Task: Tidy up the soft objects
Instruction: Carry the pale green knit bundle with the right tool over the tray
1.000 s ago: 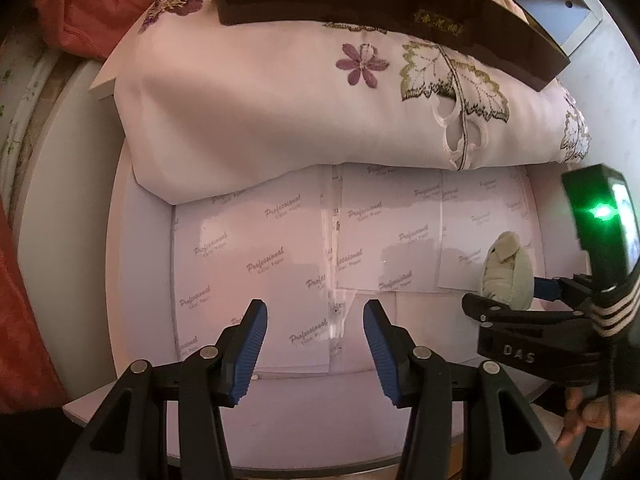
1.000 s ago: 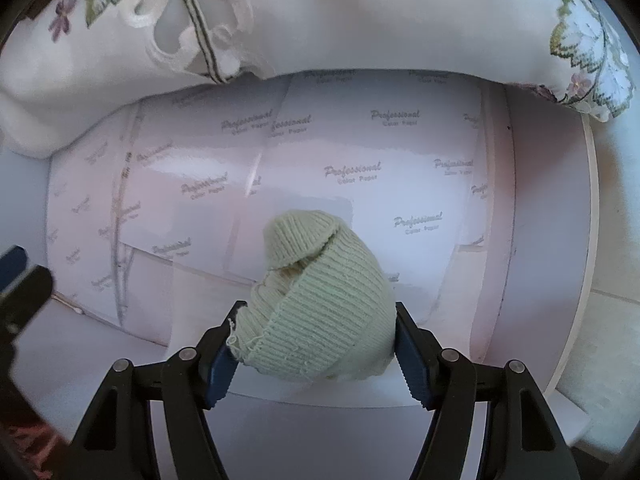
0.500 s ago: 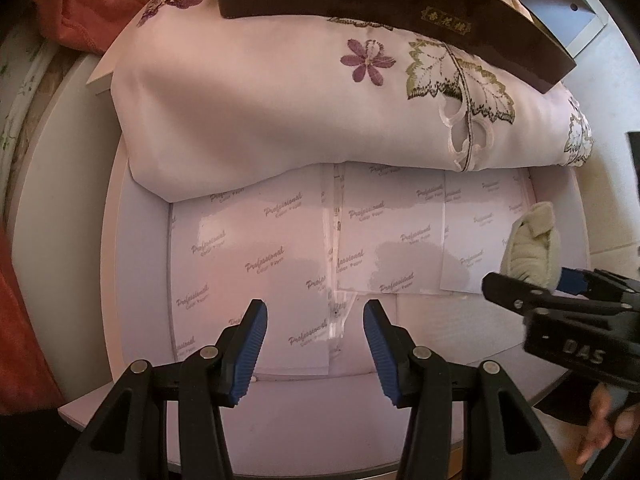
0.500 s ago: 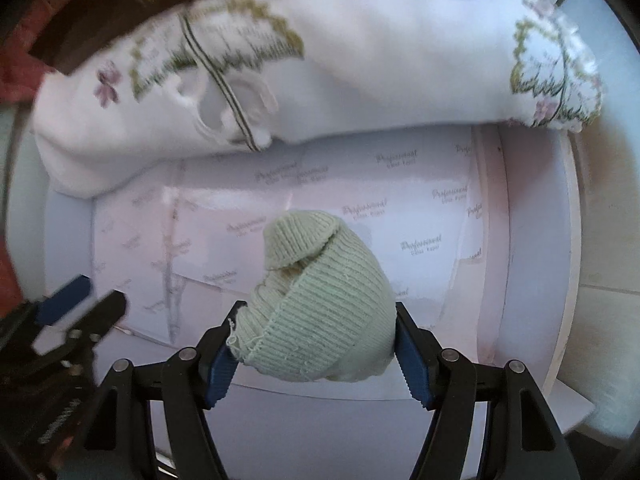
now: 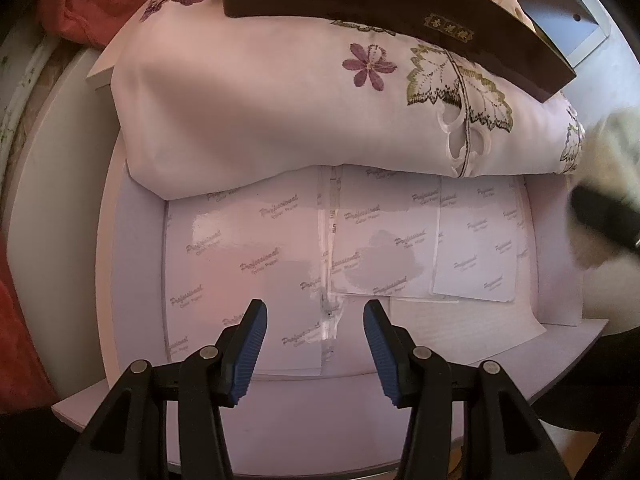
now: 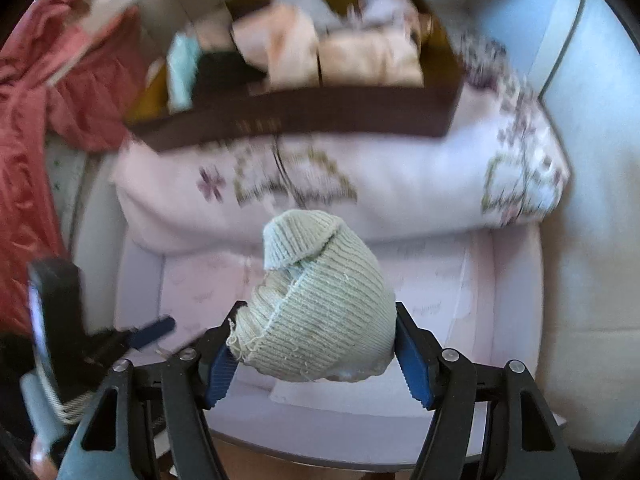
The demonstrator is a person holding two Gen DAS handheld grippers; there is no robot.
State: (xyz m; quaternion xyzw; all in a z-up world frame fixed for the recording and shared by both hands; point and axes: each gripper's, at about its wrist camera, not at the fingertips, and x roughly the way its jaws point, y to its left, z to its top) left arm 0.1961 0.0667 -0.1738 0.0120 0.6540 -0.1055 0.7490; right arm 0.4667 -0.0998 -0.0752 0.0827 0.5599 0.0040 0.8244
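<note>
Taking the brown box [image 6: 296, 110] as the landmark: well to its left hangs red cloth [image 6: 24, 128], which a wide swing could snag. Below and left of the box, the left gripper [image 5: 315, 350] hovers with its jaws apart and nothing between them, over the paper-lined shelf [image 5: 256, 248]; it lies close to the route the other arm may take, so a collision is possible. Directly under the box lies the embroidered pillow [image 6: 360, 184], its soft bulk a poor footing, so a push against the box rim might tip or shift it. Below the box, in front of the pillow, the right gripper [image 6: 316, 354] is clamped on the balled green knit sock [image 6: 316, 312], held clear of the shelf. The grip sits low on a squashy bundle; it could slip out, or its rolled cuff could unfurl. The box already looks full of folded pieces, so the sock may roll back off.
</note>
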